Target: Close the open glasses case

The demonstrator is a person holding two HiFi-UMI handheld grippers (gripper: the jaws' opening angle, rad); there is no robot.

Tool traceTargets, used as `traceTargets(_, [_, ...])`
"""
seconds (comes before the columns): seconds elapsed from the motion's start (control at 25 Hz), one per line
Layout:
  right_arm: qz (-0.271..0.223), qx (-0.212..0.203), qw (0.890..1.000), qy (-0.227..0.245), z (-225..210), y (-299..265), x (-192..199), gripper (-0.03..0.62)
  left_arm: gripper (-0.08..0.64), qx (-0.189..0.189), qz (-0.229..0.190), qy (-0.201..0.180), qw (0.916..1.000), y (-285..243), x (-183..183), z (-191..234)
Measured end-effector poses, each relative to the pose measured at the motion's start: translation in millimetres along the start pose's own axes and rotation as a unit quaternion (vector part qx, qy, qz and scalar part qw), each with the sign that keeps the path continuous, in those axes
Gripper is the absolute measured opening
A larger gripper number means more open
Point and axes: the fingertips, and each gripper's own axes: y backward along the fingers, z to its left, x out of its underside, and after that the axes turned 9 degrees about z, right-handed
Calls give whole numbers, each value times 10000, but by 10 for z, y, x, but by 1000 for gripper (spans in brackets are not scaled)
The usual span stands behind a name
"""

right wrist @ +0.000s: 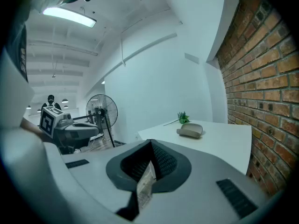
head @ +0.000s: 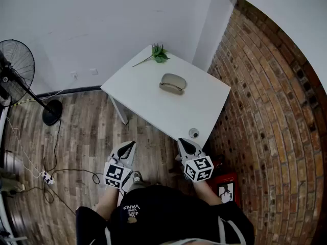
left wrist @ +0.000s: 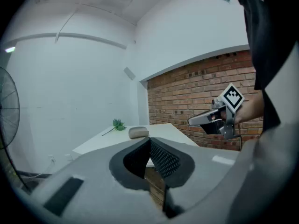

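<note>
The glasses case is a beige-grey clamshell lying in the middle of the white table, with its lid a little ajar. It also appears far off as the case in the left gripper view and the case in the right gripper view. Both grippers hang short of the table's near edge, well apart from the case. My left gripper is shut with nothing in it. My right gripper is also shut; a pale strip sits at its jaw seam.
A green sprig lies at the table's far corner and a small round object near its front corner. A standing fan is at the left, with cables on the wooden floor. A brick wall runs along the right, a red box at its foot.
</note>
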Motion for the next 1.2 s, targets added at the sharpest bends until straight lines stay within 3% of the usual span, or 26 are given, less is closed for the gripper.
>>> traceTargets(0.32, [-175,-163,9997,-59,-26,59,10,1,9,-100,-163,168,9997,31,20,-58])
traceTargets(0.36, [-219,-201,9995,-127,-29,48,2,2,45,-38,-190,219,9996,16,27,-57])
traceTargets(0.4, [-244,-210,9993,-177,-40,32,-3,3,157,34,-199,271,9994,-10,36,-53])
traceTargets(0.44, [-252,-197,9993,-216,-57,7,-8,51,253,105,-190,312,9993,-46,46,-44])
traceTargets(0.48, [-252,-167,9992,-252,-78,-24,-14,136,267,174,-175,335,9991,-89,53,-30])
traceTargets(0.52, [-252,-122,9992,-286,-101,-60,-21,176,269,237,-166,342,9990,-133,58,-10])
traceTargets(0.76, [-274,241,9980,-522,-169,-394,-151,241,353,690,-116,315,9970,-410,67,325])
traceTargets(1.2, [-478,1163,9868,-1017,-108,-1168,-553,250,374,1624,-29,-65,9867,-868,-81,1337])
